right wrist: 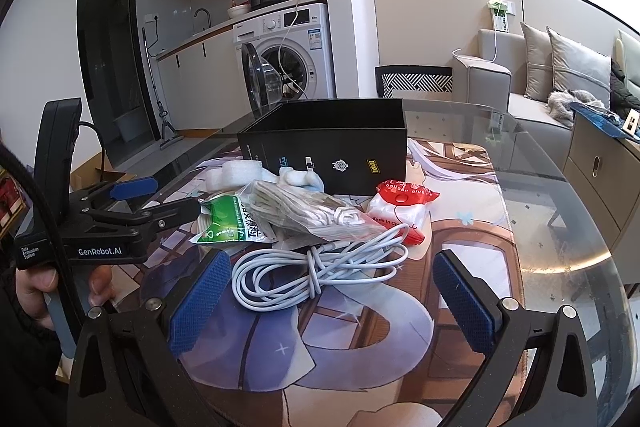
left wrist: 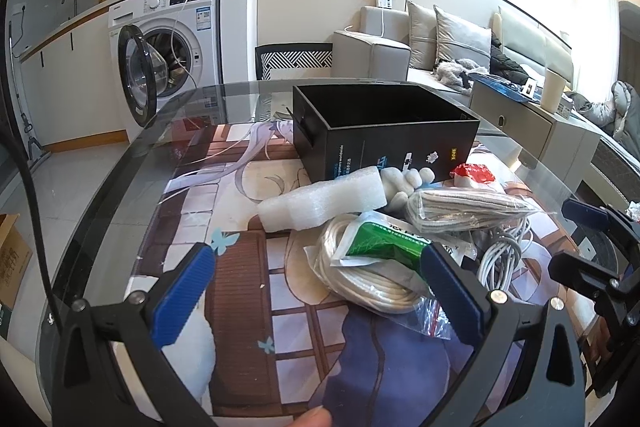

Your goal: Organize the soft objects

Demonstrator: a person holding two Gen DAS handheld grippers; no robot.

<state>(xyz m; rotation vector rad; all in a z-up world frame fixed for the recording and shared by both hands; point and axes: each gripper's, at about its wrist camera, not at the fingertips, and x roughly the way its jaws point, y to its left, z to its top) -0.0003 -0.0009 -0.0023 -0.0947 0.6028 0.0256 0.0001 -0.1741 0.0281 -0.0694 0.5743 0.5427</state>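
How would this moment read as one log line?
left gripper: open, empty | right gripper: open, empty | black box: empty | soft items: piled beside box

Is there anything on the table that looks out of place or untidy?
Yes. The soft things lie in a loose heap in front of the black box, which looks empty: white foam, a bagged cloth, a coiled white cable. Both grippers, left and right, are open.
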